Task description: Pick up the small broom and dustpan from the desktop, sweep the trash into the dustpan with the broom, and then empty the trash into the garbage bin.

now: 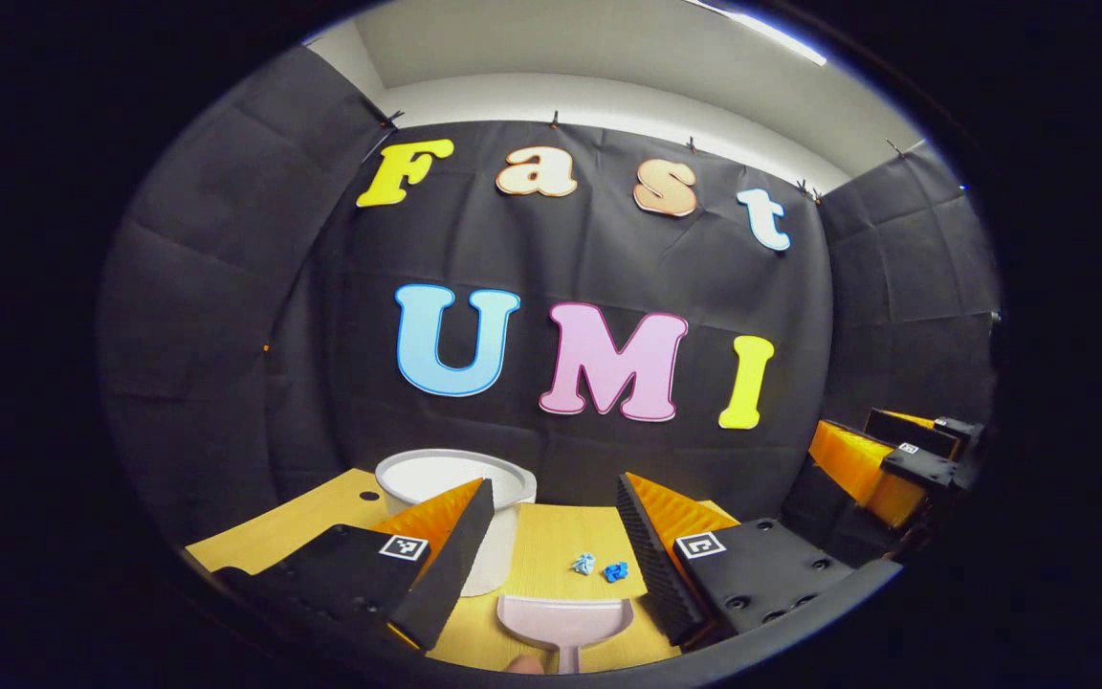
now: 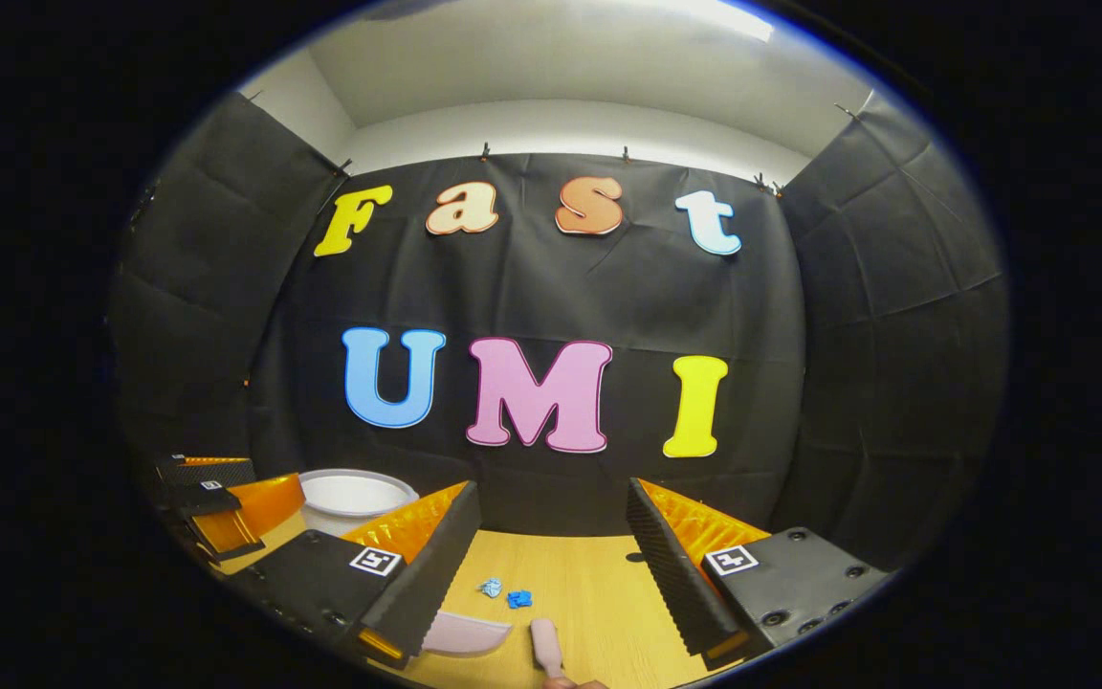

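My left gripper [image 1: 551,536] hangs above the desk [image 1: 551,545] with fingers spread, holding nothing; the dustpan [image 1: 565,622] lies flat at 6 o'clock between them, two bits of trash [image 1: 599,566] just beyond it at 12, the white bin [image 1: 455,478] at 11. My right gripper [image 2: 551,550] also hangs with fingers apart and empty; the broom [image 2: 545,646] handle lies at 6 o'clock, the dustpan [image 2: 465,633] beside it at 9, trash [image 2: 505,593] at 11.
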